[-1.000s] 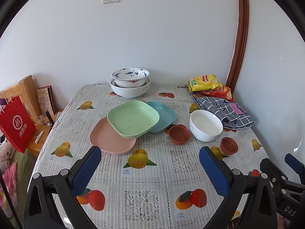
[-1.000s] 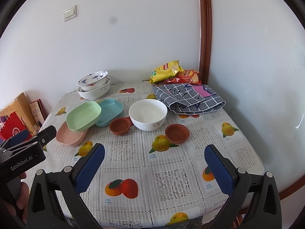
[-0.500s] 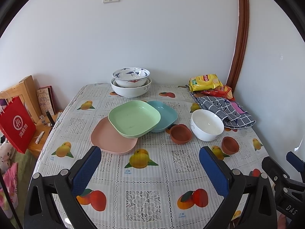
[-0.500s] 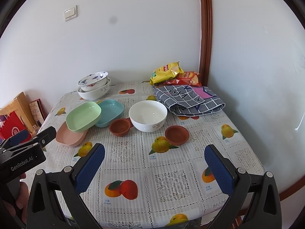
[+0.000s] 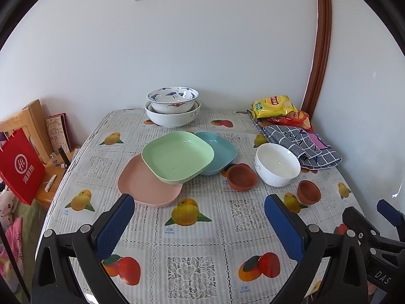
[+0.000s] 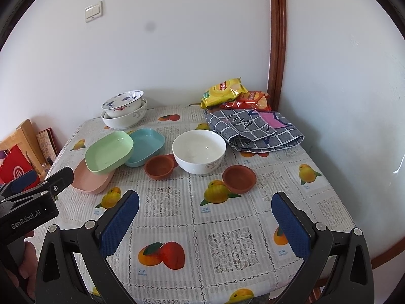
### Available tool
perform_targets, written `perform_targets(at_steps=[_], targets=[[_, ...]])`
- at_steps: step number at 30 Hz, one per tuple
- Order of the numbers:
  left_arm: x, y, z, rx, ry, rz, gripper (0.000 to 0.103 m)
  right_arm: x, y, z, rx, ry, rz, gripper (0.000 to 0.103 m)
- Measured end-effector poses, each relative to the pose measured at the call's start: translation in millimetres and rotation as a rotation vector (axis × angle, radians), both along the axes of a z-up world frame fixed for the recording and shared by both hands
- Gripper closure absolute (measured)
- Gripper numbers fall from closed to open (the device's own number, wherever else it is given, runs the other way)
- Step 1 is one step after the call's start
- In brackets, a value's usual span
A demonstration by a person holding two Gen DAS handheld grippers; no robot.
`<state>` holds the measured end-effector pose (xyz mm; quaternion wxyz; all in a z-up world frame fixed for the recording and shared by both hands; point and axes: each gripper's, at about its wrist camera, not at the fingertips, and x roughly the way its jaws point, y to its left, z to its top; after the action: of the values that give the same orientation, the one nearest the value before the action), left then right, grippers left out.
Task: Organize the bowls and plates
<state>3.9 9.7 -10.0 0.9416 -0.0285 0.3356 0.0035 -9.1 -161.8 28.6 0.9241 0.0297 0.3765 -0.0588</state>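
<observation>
Over the last second both views have only drifted slightly nearer the dishes, with nothing on the counter (image 5: 192, 238) moved, so organizing has not begun; the left hand-held gripper (image 5: 200, 217) and right hand-held gripper (image 6: 206, 215) both hover spread and empty. Taking the white bowl (image 6: 198, 150) as landmark, every dish is empty: the green plate (image 5: 177, 159) lies to its left, overlapping the pink plate (image 5: 149, 187) and teal plate (image 5: 220, 152). Two brown bowls (image 6: 159, 166) flank the white bowl, and the nested bowls (image 5: 172, 110) sit behind the plates.

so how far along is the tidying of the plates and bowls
Barely started. Done: the patterned bowl sits nested in a big white bowl at the back. In hand: nothing; left gripper and right gripper are open. Left: green plate, blue plate and pink plate overlap loosely; white bowl and two brown bowls stand separate.
</observation>
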Motion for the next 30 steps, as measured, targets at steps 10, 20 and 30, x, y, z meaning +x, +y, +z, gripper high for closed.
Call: perform_targets(at_steps=[10,20,30], targets=[[26,15,-15,-0.010,0.053,0.011,0.000,28,3,-14,0.005,0.029,-0.004,0.000],[65,42,-34,-0.036,0.142,0.035,0.001,66,21,-24,0.005,0.067,0.029,0.001],[100,72,-45,-0.057,0.180,0.064,0.003,111,34,-35,0.038,0.086,0.063,0.001]])
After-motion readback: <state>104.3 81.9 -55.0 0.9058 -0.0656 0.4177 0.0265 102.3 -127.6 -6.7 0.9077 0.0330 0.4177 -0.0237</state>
